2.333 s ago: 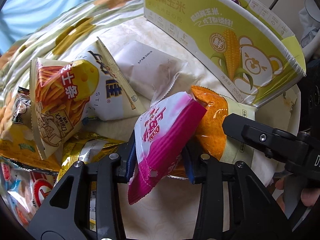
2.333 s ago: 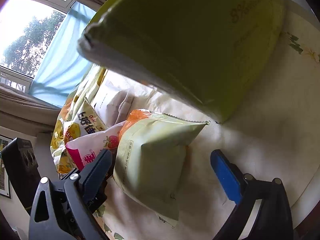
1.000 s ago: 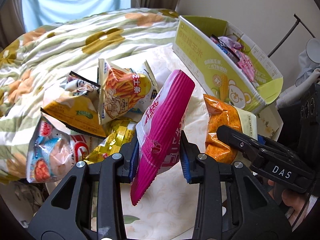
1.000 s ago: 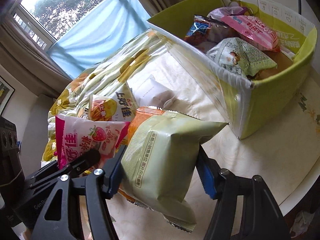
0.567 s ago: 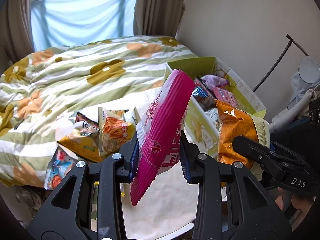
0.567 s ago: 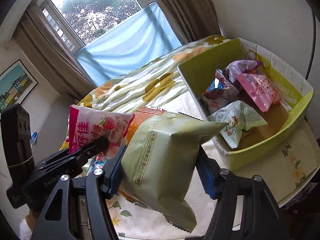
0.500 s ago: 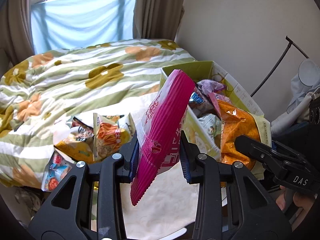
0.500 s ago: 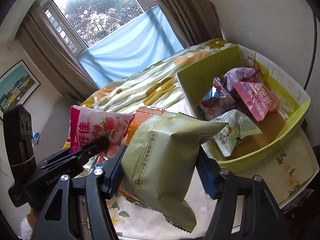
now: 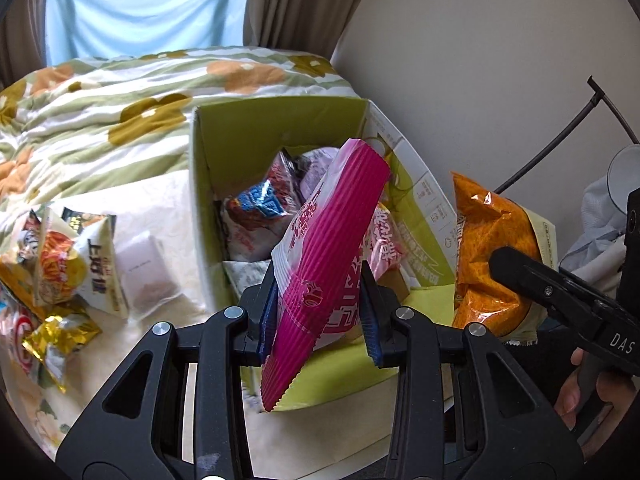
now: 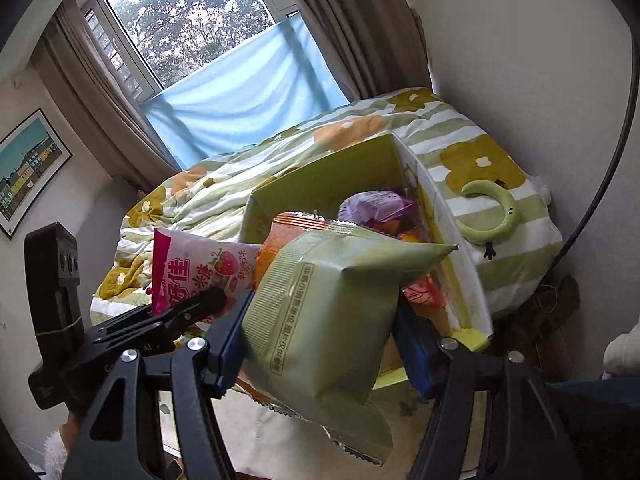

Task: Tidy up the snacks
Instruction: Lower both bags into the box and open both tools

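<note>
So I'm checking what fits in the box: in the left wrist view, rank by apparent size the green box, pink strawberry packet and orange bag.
1. Green box.
2. Pink strawberry packet, though nearness inflates it.
3. Orange bag.

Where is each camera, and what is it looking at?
Left wrist: sits on the left gripper, looking down into the green box; the person's other hand shows.
Right wrist: sits on the right gripper, facing the box and window.
Both show the pink bag, orange bag and box.
</note>
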A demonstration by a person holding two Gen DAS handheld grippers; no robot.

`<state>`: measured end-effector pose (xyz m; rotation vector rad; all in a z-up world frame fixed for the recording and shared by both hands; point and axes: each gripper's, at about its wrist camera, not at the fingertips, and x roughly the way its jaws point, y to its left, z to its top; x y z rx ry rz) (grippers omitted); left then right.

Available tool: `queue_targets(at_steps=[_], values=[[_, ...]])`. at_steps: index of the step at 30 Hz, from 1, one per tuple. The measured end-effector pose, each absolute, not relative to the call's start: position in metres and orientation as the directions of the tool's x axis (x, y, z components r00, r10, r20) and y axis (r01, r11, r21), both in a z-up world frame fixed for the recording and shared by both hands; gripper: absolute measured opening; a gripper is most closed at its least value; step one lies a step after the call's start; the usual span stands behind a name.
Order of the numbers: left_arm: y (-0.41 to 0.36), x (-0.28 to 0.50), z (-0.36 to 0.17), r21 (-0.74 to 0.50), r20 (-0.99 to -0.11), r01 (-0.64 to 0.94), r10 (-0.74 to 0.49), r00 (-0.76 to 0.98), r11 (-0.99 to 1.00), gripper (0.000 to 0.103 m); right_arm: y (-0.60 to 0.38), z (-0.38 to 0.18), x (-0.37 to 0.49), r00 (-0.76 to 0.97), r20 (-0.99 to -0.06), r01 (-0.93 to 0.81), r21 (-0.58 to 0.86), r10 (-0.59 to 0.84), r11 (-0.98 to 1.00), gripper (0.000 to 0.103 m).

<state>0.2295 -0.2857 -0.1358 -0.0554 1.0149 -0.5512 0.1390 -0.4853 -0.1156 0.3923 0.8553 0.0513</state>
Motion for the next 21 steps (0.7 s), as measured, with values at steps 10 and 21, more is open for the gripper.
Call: queue_targets(at_steps=[10,21], values=[[-0.342,0.221,-0.168,-0.195,-0.876,0.393,-0.340,0.342,0.899,0.093,-0.538,-0.134,0.148,0.637,-0.734,0.126,0.403,0.238,0.906,0.061],[-0.277,0.217,-0.148,-0.179,-0.854,0.270,-0.286,0.435,0.946,0.102,-0.525,-0.136,0.171,0.599,-0.737,0.034,0.415,0.314,0.909,0.061]])
